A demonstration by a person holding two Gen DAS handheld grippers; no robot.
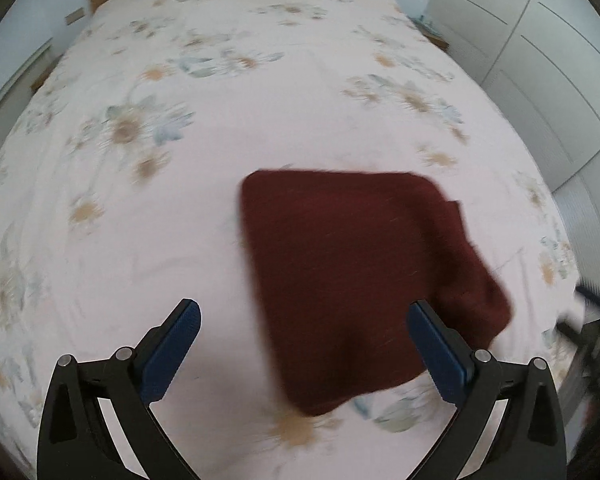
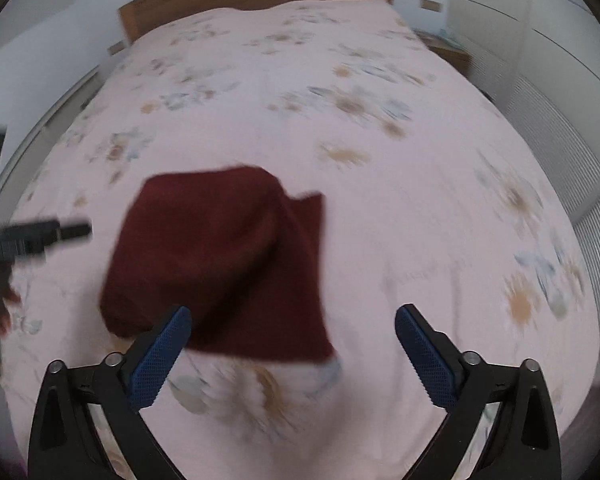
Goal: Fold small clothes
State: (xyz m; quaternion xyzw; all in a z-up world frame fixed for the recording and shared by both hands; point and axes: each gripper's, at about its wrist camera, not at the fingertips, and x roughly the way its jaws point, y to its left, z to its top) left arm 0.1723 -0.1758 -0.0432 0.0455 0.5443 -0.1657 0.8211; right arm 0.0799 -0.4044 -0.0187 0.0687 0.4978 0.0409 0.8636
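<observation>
The dark red garment lies on the bed, already folded into a thick, roughly square pad, and it sits between your two tools. From your left tool it lies ahead and to the right, its near corner reaching in front of the right-hand pad. From your right tool it lies ahead and to the left, its near edge just behind the left-hand pad. Both tools hang above the bedspread with fingers spread wide and nothing between them. Neither looks clearly nearer, though the blur makes that hard to judge.

The fabric reads as a soft, matte knit, heavy enough to hold its shape. One side bulges where layers stack, and a thinner flap juts out along the right edge. The bedspread is pale pink with faded floral print, smooth and slightly yielding.
</observation>
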